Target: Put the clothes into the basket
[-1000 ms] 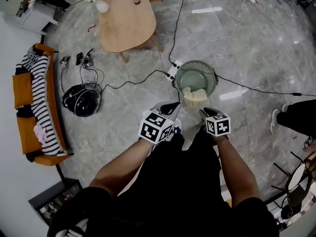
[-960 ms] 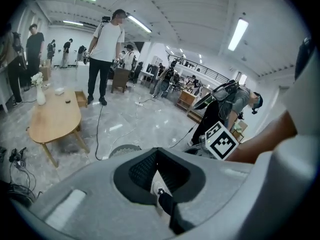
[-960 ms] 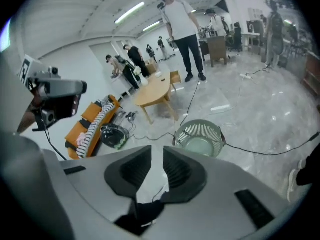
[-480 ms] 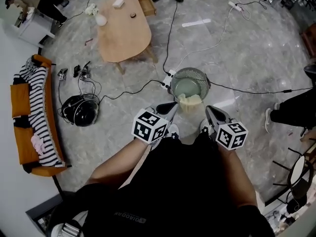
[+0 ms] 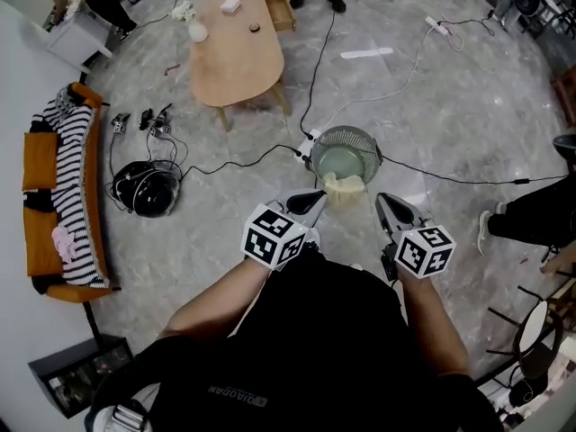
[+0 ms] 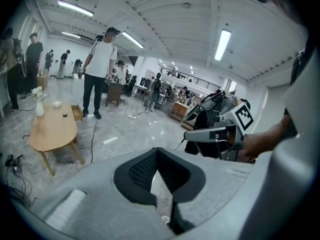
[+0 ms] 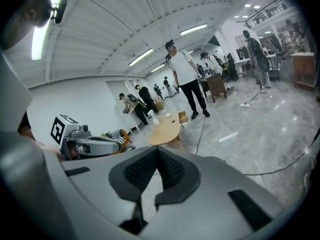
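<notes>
A round grey-green basket (image 5: 346,144) stands on the marble floor ahead of me. A pale yellow cloth (image 5: 343,185) lies in it and hangs over its near rim. My left gripper (image 5: 315,198) hovers just left of that cloth and my right gripper (image 5: 383,203) just right of it, both raised clear of it. In the left gripper view the left gripper (image 6: 157,154) is shut with nothing in it, and the right gripper (image 6: 215,133) shows beyond. In the right gripper view the right gripper (image 7: 157,153) is shut and holds nothing.
A black-and-white striped garment (image 5: 68,174) and a pink item (image 5: 61,239) lie on the orange sofa (image 5: 38,165) at the left. A wooden table (image 5: 236,48), a black helmet-like object (image 5: 147,189), cables and a power strip (image 5: 309,142) lie around. People stand at the far end and at the right.
Both grippers have risen from the basket toward me. The yellow cloth stays draped in the basket.
</notes>
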`<move>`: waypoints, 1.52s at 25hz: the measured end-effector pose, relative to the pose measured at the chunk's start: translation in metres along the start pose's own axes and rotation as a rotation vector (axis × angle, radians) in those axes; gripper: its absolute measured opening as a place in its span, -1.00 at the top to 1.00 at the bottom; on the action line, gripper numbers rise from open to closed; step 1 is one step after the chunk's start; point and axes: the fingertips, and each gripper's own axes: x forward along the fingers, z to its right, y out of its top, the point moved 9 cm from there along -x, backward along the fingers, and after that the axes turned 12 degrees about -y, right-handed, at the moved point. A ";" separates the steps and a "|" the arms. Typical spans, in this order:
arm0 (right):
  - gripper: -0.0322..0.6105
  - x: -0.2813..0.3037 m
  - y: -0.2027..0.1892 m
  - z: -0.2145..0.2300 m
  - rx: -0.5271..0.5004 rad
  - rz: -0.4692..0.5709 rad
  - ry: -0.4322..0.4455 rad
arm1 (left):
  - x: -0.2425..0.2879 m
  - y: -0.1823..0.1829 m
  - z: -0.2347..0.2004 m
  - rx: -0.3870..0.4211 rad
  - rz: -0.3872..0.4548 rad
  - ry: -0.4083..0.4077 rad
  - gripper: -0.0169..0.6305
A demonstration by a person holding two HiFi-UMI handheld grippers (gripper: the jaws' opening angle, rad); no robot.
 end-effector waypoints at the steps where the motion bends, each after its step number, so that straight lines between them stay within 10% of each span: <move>1: 0.86 -0.005 0.001 0.000 -0.002 0.010 0.014 | 0.001 -0.002 0.004 -0.006 0.004 0.010 0.95; 24: 0.86 -0.141 -0.063 0.056 -0.030 0.026 0.170 | 0.038 -0.038 0.163 -0.034 0.057 0.143 0.95; 38: 0.86 -0.143 -0.072 0.042 -0.060 -0.001 0.165 | 0.023 -0.046 0.168 -0.027 0.028 0.146 0.95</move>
